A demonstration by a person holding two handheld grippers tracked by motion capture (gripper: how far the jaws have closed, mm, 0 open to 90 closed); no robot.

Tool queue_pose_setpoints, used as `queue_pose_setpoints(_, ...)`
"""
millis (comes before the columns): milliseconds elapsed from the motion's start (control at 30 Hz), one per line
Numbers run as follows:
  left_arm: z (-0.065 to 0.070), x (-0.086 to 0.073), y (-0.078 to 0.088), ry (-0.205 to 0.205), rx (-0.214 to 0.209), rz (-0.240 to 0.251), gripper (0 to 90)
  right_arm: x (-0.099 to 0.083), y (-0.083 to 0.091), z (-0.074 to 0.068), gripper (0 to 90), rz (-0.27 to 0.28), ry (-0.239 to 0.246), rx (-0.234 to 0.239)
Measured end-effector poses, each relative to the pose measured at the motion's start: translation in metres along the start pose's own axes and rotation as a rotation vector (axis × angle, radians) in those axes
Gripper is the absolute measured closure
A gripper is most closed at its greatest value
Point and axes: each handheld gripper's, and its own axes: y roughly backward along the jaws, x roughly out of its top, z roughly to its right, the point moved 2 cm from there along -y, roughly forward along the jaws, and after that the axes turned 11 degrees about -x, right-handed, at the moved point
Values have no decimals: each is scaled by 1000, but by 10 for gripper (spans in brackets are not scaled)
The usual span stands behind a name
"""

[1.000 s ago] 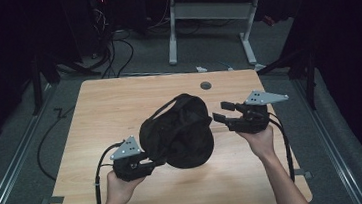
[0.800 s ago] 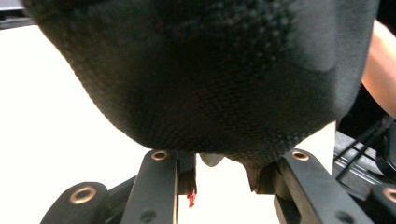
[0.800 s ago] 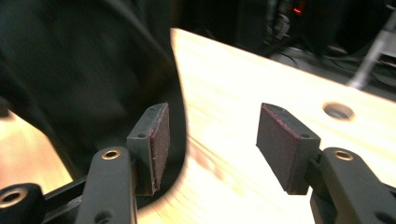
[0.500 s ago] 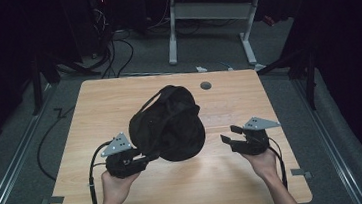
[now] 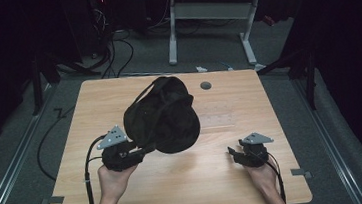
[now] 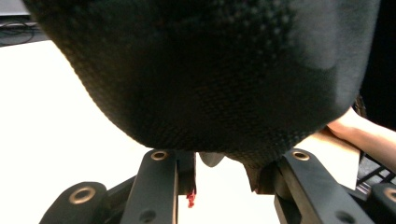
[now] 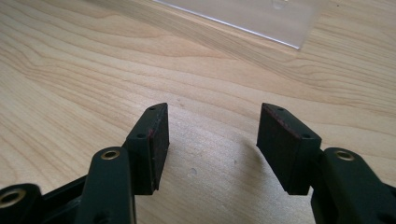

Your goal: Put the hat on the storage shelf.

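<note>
A black mesh bag [image 5: 163, 116] with a strap loop hangs above the middle of the wooden table [image 5: 177, 192], lifted off it. My left gripper [image 5: 141, 151] is shut on the bag's lower edge from the front left. In the left gripper view the bag [image 6: 210, 70] bulges over the left gripper [image 6: 224, 161], with fabric pinched between the jaws. My right gripper [image 5: 231, 152] is low over the table at the front right, apart from the bag. In the right gripper view the right gripper [image 7: 212, 123] stands open with bare wood between its pads.
A clear flat plastic piece [image 5: 216, 120] lies on the table right of the bag and shows ahead of the right jaws [image 7: 252, 14]. A small grey disc [image 5: 205, 85] sits near the far edge. A white desk frame [image 5: 210, 13] and cables are on the floor beyond.
My right gripper has left the bag's right side and dropped to just above the table at the front right. The bag has shifted slightly left and up with the left gripper.
</note>
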Motion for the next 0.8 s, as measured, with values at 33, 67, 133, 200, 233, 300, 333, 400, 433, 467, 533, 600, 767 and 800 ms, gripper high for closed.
queue_pose_setpoints(33,0,1,-1,2,7,1,687,0,0,-1,440,4,10,-8)
queue_pose_setpoints(67,0,3,-1,0,12,-1,687,0,0,-2,439,0,17,-16)
queue_pose_setpoints(133,0,5,-3,-5,23,0,687,1,-2,-3,431,-20,25,-28)
queue_pose_setpoints(200,0,7,-4,-14,36,0,687,1,-2,-3,420,-23,26,-41)
queue_pose_setpoints(233,0,8,-6,-14,42,2,687,1,-2,-3,419,-23,25,-42)
queue_pose_setpoints(300,-1,11,-8,-25,57,2,686,1,-2,-3,418,-26,22,-40)
queue_pose_setpoints(333,-1,13,-10,-28,65,4,686,1,-2,-3,417,-26,20,-40)
queue_pose_setpoints(400,-1,17,-12,-37,83,10,686,1,-2,-3,416,-25,22,-42)
queue_pose_setpoints(433,-1,19,-13,-43,91,9,686,1,-2,-3,416,-23,26,-44)
queue_pose_setpoints(467,-2,22,-14,-42,99,16,686,1,-2,-4,415,-23,30,-46)
queue_pose_setpoints(533,-3,26,-16,-48,116,19,686,1,-2,-4,415,-24,28,-47)
queue_pose_setpoints(600,-5,29,-18,-49,131,23,686,1,-2,-4,413,-25,23,-45)
queue_pose_setpoints(767,-10,34,-24,-66,181,25,686,1,-2,-3,409,-30,14,-37)
queue_pose_setpoints(800,-11,35,-25,-75,192,24,686,1,-2,-3,409,-30,14,-37)
